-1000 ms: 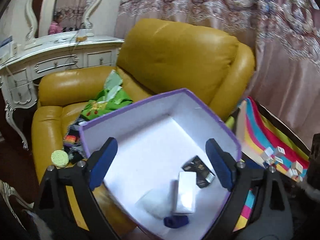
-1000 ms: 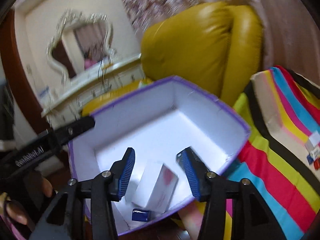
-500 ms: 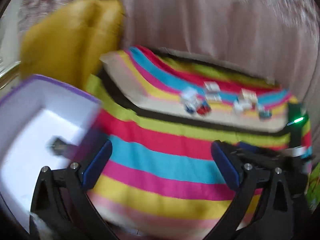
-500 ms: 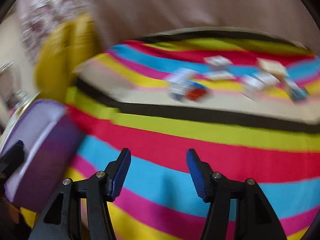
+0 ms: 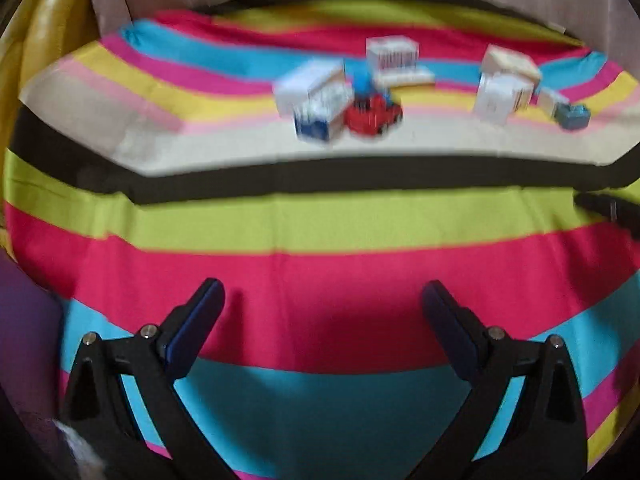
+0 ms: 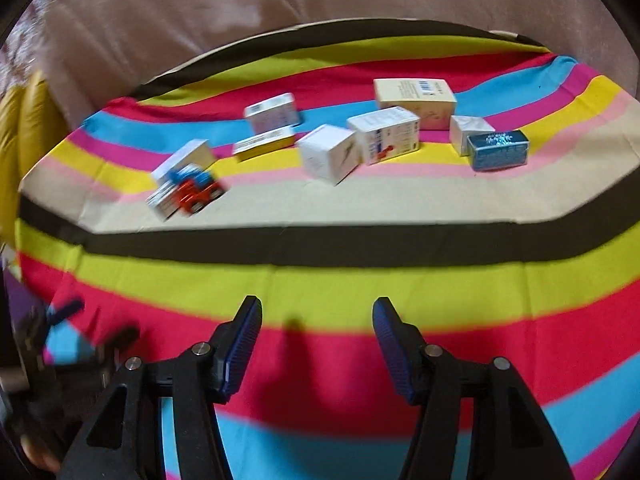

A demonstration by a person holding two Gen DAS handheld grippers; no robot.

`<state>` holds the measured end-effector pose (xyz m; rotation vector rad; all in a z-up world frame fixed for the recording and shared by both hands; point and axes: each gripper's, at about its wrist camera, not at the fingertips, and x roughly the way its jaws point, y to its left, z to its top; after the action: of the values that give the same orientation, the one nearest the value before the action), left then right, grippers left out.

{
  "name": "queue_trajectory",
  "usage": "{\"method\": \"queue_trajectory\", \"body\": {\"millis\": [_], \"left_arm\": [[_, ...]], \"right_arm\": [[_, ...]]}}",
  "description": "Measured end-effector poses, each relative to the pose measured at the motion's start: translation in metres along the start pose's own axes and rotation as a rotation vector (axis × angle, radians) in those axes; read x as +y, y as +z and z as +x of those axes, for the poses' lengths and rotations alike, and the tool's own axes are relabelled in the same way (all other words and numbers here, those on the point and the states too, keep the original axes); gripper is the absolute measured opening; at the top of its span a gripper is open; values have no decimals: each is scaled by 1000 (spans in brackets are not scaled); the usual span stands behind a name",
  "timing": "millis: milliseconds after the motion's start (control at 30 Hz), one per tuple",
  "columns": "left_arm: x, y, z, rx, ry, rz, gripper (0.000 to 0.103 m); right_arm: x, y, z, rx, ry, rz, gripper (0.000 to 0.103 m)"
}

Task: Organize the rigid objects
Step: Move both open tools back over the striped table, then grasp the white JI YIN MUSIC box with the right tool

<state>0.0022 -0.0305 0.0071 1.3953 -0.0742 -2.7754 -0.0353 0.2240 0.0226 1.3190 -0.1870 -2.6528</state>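
Several small boxes lie on the striped cloth of the table (image 6: 320,220), all blurred by motion. Among them are a white box (image 6: 328,158), a blue box (image 6: 498,150), a cream box (image 6: 414,98) and a red and blue toy car (image 6: 192,192). The left wrist view shows the same toy car (image 5: 374,114) beside a white and blue box (image 5: 316,104). My left gripper (image 5: 323,286) hangs wide open over the cloth's hanging front, nothing between its fingers. My right gripper (image 6: 317,302) is also open and empty, short of the boxes.
A corner of the purple box (image 5: 24,320) shows at the left edge. The yellow armchair (image 5: 40,40) stands left of the table, with a pink curtain (image 6: 200,12) behind. The table's front strip (image 6: 320,208) holds no boxes.
Both grippers swung from the purple box on the armchair to the striped table on the right and tipped downward. Each pair of jaws stands a little wider than a second ago.
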Motion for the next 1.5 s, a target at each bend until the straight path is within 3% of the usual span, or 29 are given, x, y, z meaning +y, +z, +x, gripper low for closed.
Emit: {"method": "queue_trajectory", "body": {"millis": [133, 367, 500, 600, 667, 700, 733, 867, 1000, 1100, 1367, 1500], "left_arm": [[17, 0, 5, 24, -51, -90, 101], [17, -3, 2, 26, -45, -89, 102], [18, -3, 1, 30, -48, -86, 103], [17, -2, 2, 30, -47, -85, 103], [17, -2, 2, 30, -47, -86, 103], [17, -2, 2, 30, -46, -86, 103], [17, -2, 2, 30, -46, -86, 103], [17, -2, 2, 31, -46, -85, 103], [17, -2, 2, 31, -47, -85, 103], [16, 0, 5, 33, -45, -82, 103], [8, 10, 11, 74, -5, -122, 103], [-16, 38, 27, 93, -34, -171, 103]], "right_arm": [[-6, 31, 32, 12, -26, 13, 59], [-1, 94, 92, 16, -43, 166, 59], [7, 120, 123, 30, -121, 227, 59], [20, 130, 136, 34, -230, 163, 60], [24, 125, 135, 43, -293, 114, 52], [23, 119, 129, 25, -285, 109, 43], [21, 114, 125, 20, -270, 99, 43], [9, 75, 88, 18, -105, 16, 43], [1, 33, 53, 14, -8, -133, 43], [5, 16, 40, 0, -45, -251, 43], [-3, 18, 36, 1, -38, -235, 43], [-3, 19, 38, 1, -35, -231, 44]]}}
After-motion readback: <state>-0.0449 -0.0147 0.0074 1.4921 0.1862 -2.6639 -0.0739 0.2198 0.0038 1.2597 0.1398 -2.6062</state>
